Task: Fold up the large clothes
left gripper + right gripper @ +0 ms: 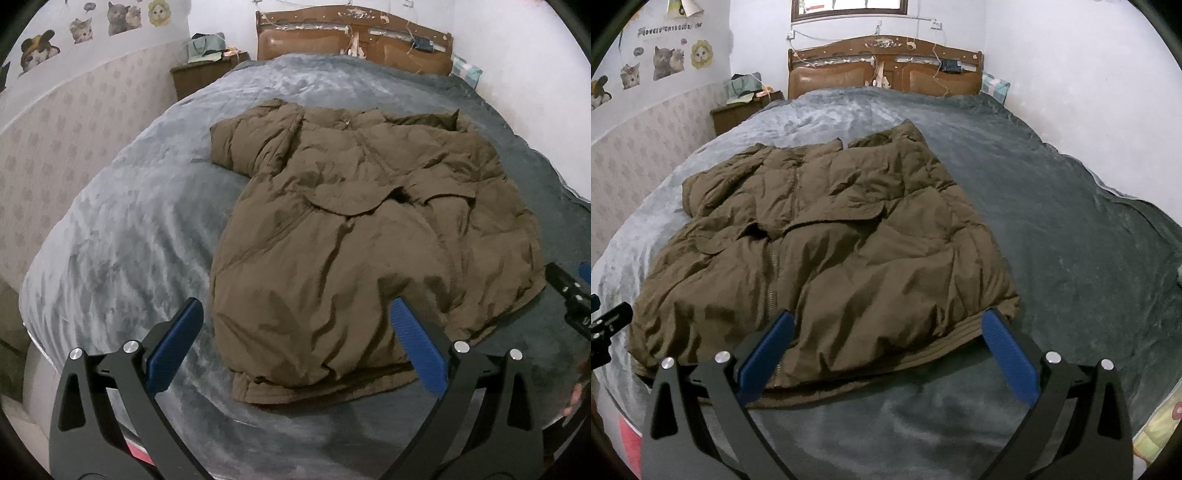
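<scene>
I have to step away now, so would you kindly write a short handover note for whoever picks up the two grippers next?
Left gripper: open, holding nothing, hovering over the near hem of the jacket.
Right gripper: open, holding nothing, also above the near hem, towards the jacket's right corner.
Jacket: brown padded one, lying on the grey blanket of the bed, hem towards you, collar end towards the headboard. One sleeve sticks out on the left; the right side already looks turned in, though I cannot be sure.
Done: jacket laid out, perhaps one side folded.
Left: fold in the left sleeve, then fold the body.
</scene>
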`<action>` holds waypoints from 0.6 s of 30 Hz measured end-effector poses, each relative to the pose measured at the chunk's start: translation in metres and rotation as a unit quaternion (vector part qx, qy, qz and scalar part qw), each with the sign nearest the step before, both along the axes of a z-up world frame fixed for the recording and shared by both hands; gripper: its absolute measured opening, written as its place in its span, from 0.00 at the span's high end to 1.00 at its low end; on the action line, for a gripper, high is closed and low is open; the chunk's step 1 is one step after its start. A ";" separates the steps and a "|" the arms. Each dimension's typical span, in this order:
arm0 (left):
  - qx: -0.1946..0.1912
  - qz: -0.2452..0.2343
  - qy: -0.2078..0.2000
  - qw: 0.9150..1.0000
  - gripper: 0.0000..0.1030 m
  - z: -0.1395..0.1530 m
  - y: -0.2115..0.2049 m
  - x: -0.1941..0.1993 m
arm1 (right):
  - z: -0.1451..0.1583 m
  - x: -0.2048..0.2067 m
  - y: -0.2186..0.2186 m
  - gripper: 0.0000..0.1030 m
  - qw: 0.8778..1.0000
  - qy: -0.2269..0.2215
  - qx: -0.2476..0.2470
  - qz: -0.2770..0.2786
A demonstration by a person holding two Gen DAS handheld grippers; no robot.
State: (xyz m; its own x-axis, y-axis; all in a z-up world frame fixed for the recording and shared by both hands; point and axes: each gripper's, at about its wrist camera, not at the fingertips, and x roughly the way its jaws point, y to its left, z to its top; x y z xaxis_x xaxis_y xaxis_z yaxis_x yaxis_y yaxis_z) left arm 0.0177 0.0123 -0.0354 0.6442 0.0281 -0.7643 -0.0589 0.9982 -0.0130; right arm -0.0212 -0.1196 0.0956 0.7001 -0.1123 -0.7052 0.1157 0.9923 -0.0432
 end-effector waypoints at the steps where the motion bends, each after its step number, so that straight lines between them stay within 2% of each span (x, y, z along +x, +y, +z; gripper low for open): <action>1: -0.001 0.001 0.000 1.000 0.03 -0.002 0.000 0.001 | -0.001 0.001 -0.001 0.01 1.000 -0.003 -0.003 0.000; 4: 0.009 0.008 0.004 1.000 0.03 -0.011 0.002 0.007 | -0.006 0.006 -0.003 0.01 1.000 -0.011 -0.020 0.004; 8: 0.001 0.014 0.003 1.000 0.03 -0.022 0.008 0.013 | -0.015 0.016 -0.019 0.01 0.999 -0.024 -0.025 0.010; 13: 0.036 0.028 0.009 0.999 0.03 -0.036 0.018 0.013 | -0.021 0.033 -0.053 0.01 0.998 -0.034 -0.055 0.000; 16: 0.034 0.035 0.010 0.999 0.03 -0.046 0.022 0.016 | -0.029 0.045 -0.080 0.01 0.998 -0.027 -0.057 -0.010; 18: 0.026 0.040 0.011 0.999 0.04 -0.052 0.024 0.019 | -0.038 0.057 -0.095 0.01 0.999 -0.005 -0.053 -0.010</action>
